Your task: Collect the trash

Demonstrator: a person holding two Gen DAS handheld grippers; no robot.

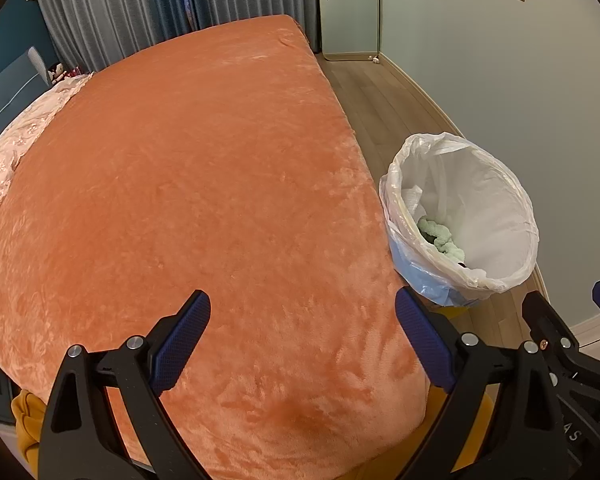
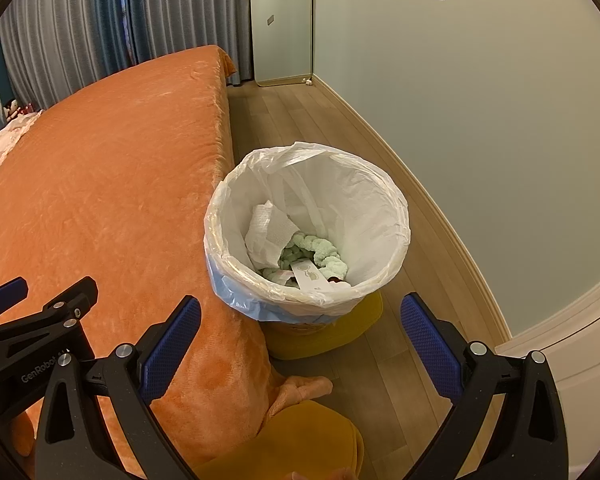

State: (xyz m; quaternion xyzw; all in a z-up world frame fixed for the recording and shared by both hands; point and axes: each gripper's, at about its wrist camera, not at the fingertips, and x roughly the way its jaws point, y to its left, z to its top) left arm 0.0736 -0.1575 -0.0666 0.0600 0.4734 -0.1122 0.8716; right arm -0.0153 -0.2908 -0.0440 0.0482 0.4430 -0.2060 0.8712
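A trash bin (image 2: pixel 384 208) lined with a white bag stands on the floor against the bed's side, also seen at the right in the left wrist view as the bin (image 1: pixel 496 200). Inside lie a crumpled white tissue (image 2: pixel 270 230), a pale green knitted piece (image 2: pixel 324 254) and a white paper strip (image 2: pixel 310 276). My right gripper (image 2: pixel 300 340) hangs open above the floor just in front of the bin, nothing between its blue pads. My left gripper (image 1: pixel 302 336) is open over the orange bedspread (image 1: pixel 200 168), holding nothing.
The bed takes up the left side; a pink quilt (image 1: pixel 16 148) lies at its far end. Wooden floor (image 2: pixel 300 116) runs between bed and pale wall (image 2: pixel 480 100). A mirror (image 2: pixel 282 20) leans in the far corner. Yellow fabric (image 2: pixel 300 436) shows below the grippers.
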